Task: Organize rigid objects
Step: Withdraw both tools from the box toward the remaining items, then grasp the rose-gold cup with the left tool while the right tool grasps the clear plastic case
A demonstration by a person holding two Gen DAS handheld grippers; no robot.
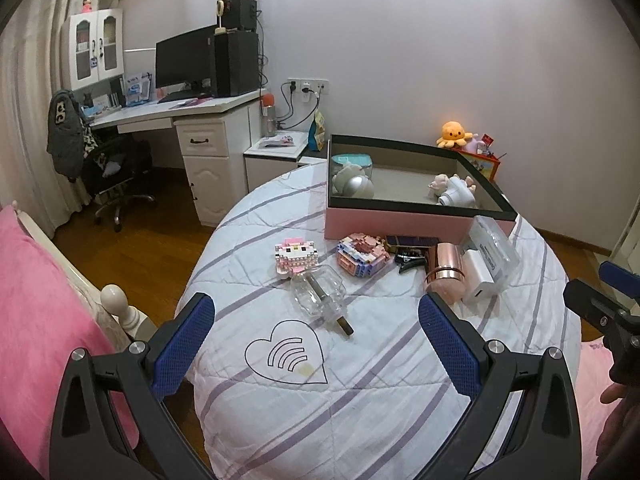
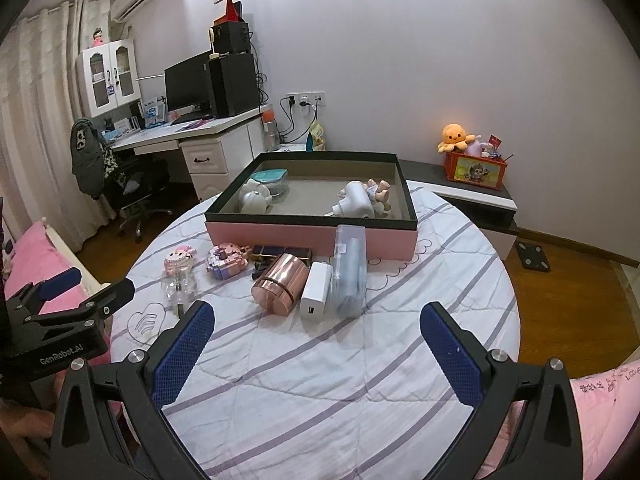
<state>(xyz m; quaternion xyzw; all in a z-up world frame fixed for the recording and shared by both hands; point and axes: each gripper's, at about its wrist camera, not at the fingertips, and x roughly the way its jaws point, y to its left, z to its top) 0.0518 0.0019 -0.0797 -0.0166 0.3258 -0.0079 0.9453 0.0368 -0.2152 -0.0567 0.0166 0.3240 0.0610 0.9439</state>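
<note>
Near the left wrist view's bottom edge, the left tool (image 1: 316,344) hangs wide open and empty above the striped bed quilt (image 1: 360,400); a clear glass bottle (image 1: 318,294) lies just ahead, two brick-built toys (image 1: 298,258) beyond. From the right wrist view, the right tool (image 2: 316,344) is likewise spread and empty; a copper canister (image 2: 280,284), white charger (image 2: 316,292) and clear case (image 2: 350,268) lie touching, near the pink box (image 2: 312,236). Advisably grip each across its narrow width, then lift clear of the box's wall.

desk (image 1: 208,106), monitor (image 1: 182,60), office chair (image 1: 116,176), orange plush octopus (image 2: 456,136)
</note>
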